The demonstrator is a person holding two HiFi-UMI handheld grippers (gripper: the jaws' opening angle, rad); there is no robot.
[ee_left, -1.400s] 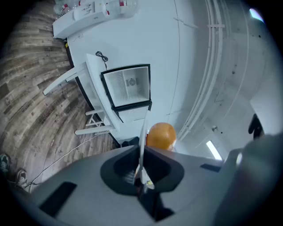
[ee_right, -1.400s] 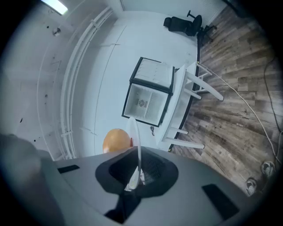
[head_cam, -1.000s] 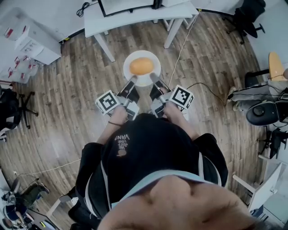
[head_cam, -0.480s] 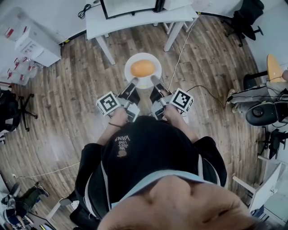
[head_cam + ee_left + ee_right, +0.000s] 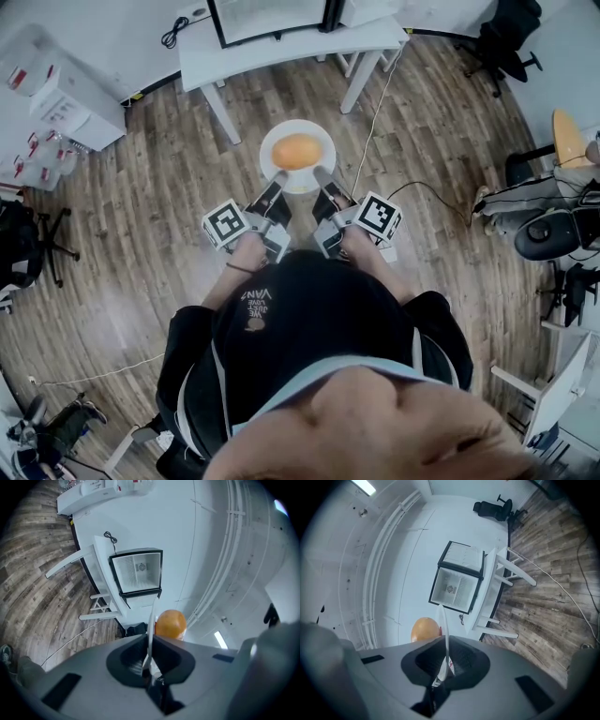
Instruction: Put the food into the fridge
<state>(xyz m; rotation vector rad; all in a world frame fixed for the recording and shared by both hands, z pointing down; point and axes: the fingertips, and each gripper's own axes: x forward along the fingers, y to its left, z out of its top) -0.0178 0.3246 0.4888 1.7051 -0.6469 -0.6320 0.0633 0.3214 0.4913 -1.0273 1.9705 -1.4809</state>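
A white plate point(image 5: 323, 170) carries a round orange food item point(image 5: 297, 150) above the wooden floor. My left gripper point(image 5: 278, 176) is shut on the plate's near-left rim and my right gripper point(image 5: 322, 172) is shut on its near-right rim. In the left gripper view the plate point(image 5: 153, 616) shows edge-on between the jaws of that gripper point(image 5: 150, 660), with the food point(image 5: 170, 624) behind. The right gripper view shows the same: the plate's edge point(image 5: 443, 620) in the gripper point(image 5: 443, 663), the food point(image 5: 425, 629) to its left. A small fridge point(image 5: 272, 14) point(image 5: 138, 571) point(image 5: 457, 585) stands ahead on a white table point(image 5: 281, 47).
The table's legs point(image 5: 217, 98) stand just beyond the plate. A cable point(image 5: 378, 108) runs across the floor on the right. A white shelf unit point(image 5: 61, 94) stands at the left, and office chairs point(image 5: 506, 42) and other gear at the right.
The plate, held by both grippers, has been carried a little forward towards the table with the fridge. The grip on it has not changed.
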